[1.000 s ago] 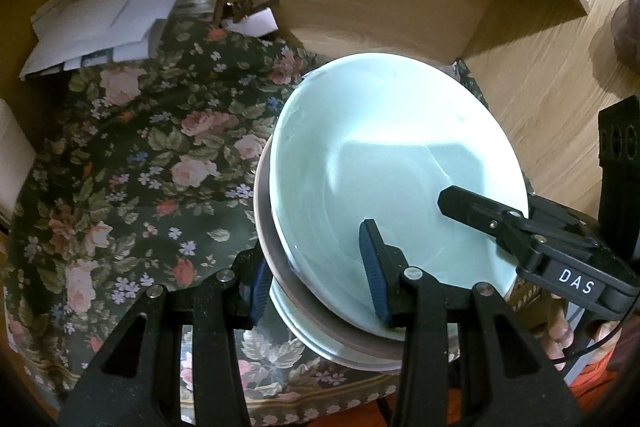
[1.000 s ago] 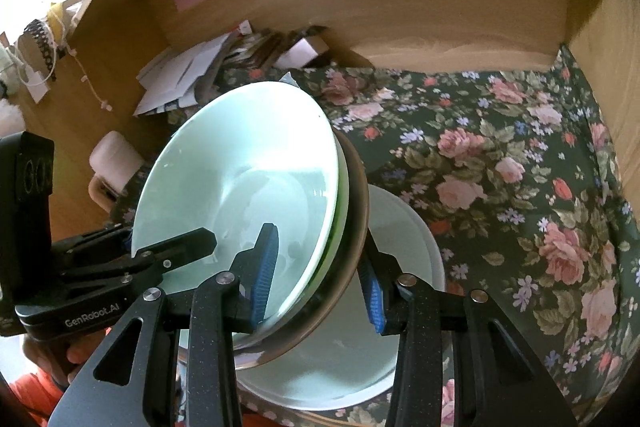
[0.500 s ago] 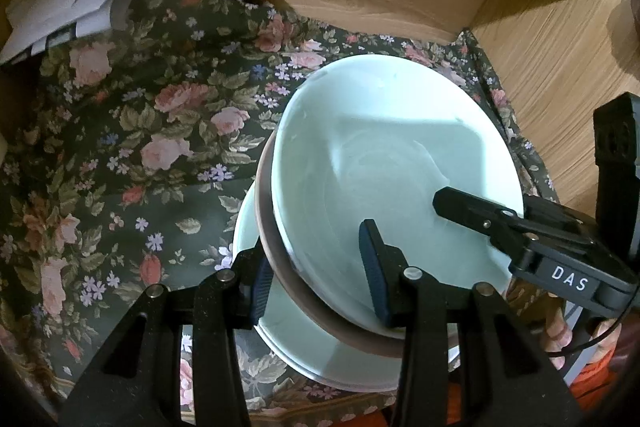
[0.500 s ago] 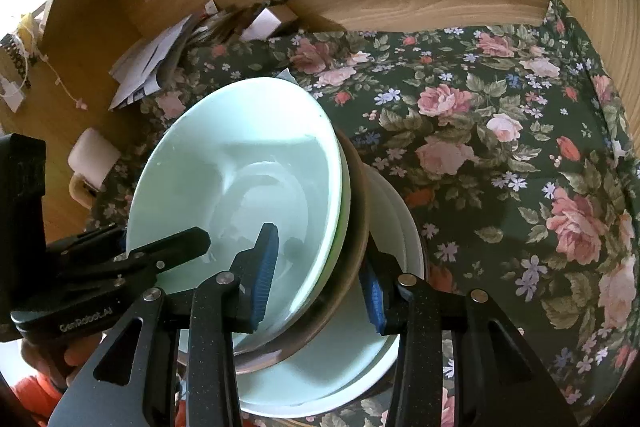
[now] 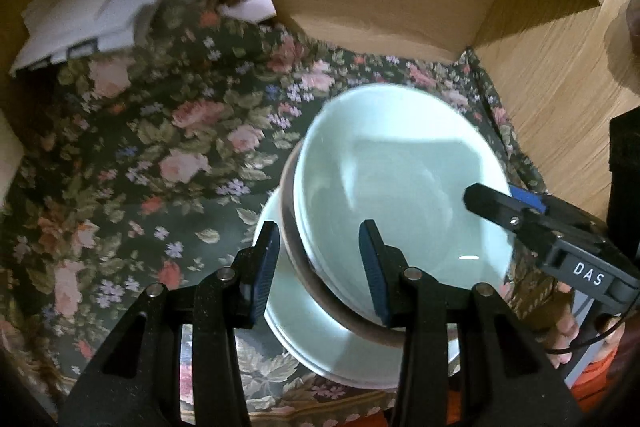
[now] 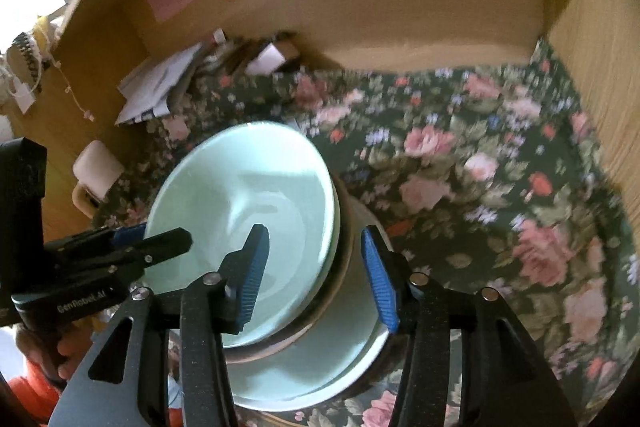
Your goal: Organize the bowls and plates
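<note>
"DAS" stands on the right gripper, and "GenRobot.AI" on the left gripper.

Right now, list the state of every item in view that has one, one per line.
left hand-held gripper: open, fingers straddling the bowl stack's rim.
right hand-held gripper: open, fingers straddling the opposite rim.
pale green bowl: upright, empty, nested on top.
brown bowl: beneath it, only its rim showing.
pale green plate: flat on the floral cloth, under the bowls.
</note>
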Tool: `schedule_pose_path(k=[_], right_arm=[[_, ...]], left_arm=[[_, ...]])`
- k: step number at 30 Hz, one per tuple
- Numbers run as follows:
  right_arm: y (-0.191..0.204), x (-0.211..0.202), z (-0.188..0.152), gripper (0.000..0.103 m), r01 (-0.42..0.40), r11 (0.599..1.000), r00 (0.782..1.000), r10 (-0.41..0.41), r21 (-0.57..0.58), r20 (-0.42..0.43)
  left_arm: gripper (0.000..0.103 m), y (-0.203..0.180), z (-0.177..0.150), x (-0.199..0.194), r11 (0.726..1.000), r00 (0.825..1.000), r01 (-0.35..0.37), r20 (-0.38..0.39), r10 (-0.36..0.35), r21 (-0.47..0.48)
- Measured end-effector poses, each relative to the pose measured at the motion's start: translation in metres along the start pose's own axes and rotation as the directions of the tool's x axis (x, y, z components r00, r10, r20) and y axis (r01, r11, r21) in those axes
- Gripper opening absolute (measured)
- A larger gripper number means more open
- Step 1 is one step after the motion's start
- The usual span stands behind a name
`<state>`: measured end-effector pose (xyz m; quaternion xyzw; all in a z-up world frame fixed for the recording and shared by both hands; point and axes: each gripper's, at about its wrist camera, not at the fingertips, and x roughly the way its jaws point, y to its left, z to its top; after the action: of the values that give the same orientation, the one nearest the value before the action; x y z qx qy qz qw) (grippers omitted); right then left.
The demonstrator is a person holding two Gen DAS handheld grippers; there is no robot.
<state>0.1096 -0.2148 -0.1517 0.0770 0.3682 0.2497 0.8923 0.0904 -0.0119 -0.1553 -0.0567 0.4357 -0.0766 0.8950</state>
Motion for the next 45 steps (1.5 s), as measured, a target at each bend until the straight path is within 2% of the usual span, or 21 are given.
schedule_pose_path(k=[4, 8, 13, 15, 17, 19, 24, 26, 28, 31, 35, 45], right_arm=[[0.013, -0.026, 0.006, 0.046, 0.002, 0.999, 0.997, 0.001, -0.043, 0.083], [0.028, -0.059, 0.008, 0.054, -0.005, 0.996, 0.982, 0.022, -0.089, 0.186], [0.043, -0.092, 0.007, 0.061, 0.001, 0.991, 0.955, 0.039, -0.132, 0.294], [0.048, -0.104, 0.006, 0.064, 0.001, 0.989, 0.942, 0.048, -0.146, 0.333], [0.051, -0.114, 0.004, 0.071, 0.009, 0.987, 0.930, 0.050, -0.158, 0.365], [0.056, -0.122, 0.002, 0.074, 0.020, 0.984, 0.918, 0.051, -0.175, 0.394], [0.064, -0.138, -0.006, 0.089, 0.033, 0.980, 0.892, 0.060, -0.198, 0.447], [0.066, -0.143, -0.008, 0.096, 0.038, 0.979, 0.884, 0.061, -0.201, 0.463], [0.067, -0.147, -0.011, 0.102, 0.044, 0.979, 0.874, 0.059, -0.199, 0.482], [0.069, -0.150, -0.014, 0.103, 0.050, 0.978, 0.867, 0.057, -0.200, 0.495], [0.068, -0.148, -0.016, 0.103, 0.042, 0.980, 0.872, 0.058, -0.193, 0.486], [0.065, -0.149, -0.019, 0.103, 0.030, 0.984, 0.870, 0.062, -0.177, 0.488]], left_arm=[[0.041, -0.007, 0.003, -0.030, 1.000, 0.995, -0.019, 0.094, 0.017, 0.018], [0.045, -0.020, 0.004, -0.067, 0.998, 0.975, -0.035, 0.220, 0.024, 0.047], [0.053, -0.037, -0.001, -0.111, 0.995, 0.921, -0.080, 0.385, 0.050, 0.062], [0.059, -0.044, -0.005, -0.127, 0.993, 0.893, -0.096, 0.447, 0.057, 0.064], [0.066, -0.049, -0.010, -0.139, 0.992, 0.869, -0.109, 0.491, 0.063, 0.066], [0.072, -0.053, -0.014, -0.149, 0.991, 0.851, -0.117, 0.520, 0.065, 0.069], [0.077, -0.058, -0.022, -0.165, 0.991, 0.823, -0.118, 0.565, 0.060, 0.067], [0.090, -0.058, -0.025, -0.169, 0.991, 0.813, -0.114, 0.580, 0.055, 0.065], [0.092, -0.059, -0.030, -0.173, 0.991, 0.799, -0.117, 0.599, 0.053, 0.068], [0.098, -0.062, -0.034, -0.178, 0.989, 0.783, -0.128, 0.619, 0.056, 0.072], [0.100, -0.063, -0.038, -0.181, 0.988, 0.770, -0.139, 0.635, 0.065, 0.067], [0.101, -0.063, -0.043, -0.182, 0.989, 0.763, -0.131, 0.644, 0.058, 0.065]])
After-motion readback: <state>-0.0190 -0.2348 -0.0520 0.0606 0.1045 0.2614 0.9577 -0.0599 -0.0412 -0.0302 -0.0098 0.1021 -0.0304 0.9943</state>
